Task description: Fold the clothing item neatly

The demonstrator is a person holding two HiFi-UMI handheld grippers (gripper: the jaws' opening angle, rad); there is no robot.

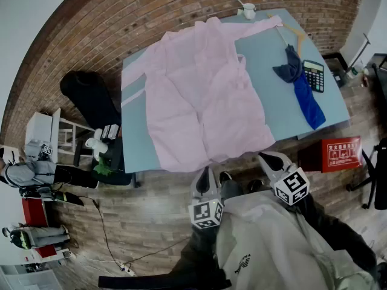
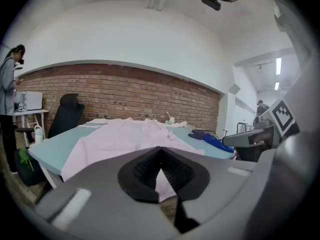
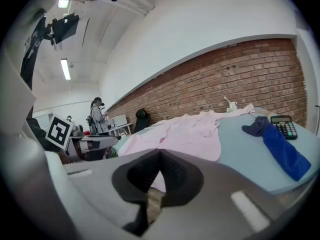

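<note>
Grippers first, from the head view: left gripper [image 1: 207, 173] and right gripper [image 1: 266, 157] side by side, just short of the near edge of the table [image 1: 284, 110], touching nothing. Pink shirt [image 1: 199, 89] spread flat and open across the table, sleeves out, hem hanging over the near edge. No fold made yet, by the look of it; whole job ahead. Off to the right on the table, apart from the shirt: blue cloth [image 1: 305, 95] and calculator [image 1: 313, 75].

Left gripper view: jaws clenched tight, pads together, nothing pinched between them. Shirt [image 2: 120, 136] on the table beyond the tips, not reached.

Right gripper view: same story, jaws pressed together and empty. Shirt [image 3: 190, 131] ahead and a little left, blue cloth [image 3: 280, 149] and calculator [image 3: 282, 124] to the right. Likely need to open up on both sides before taking hold of any edge.
</note>
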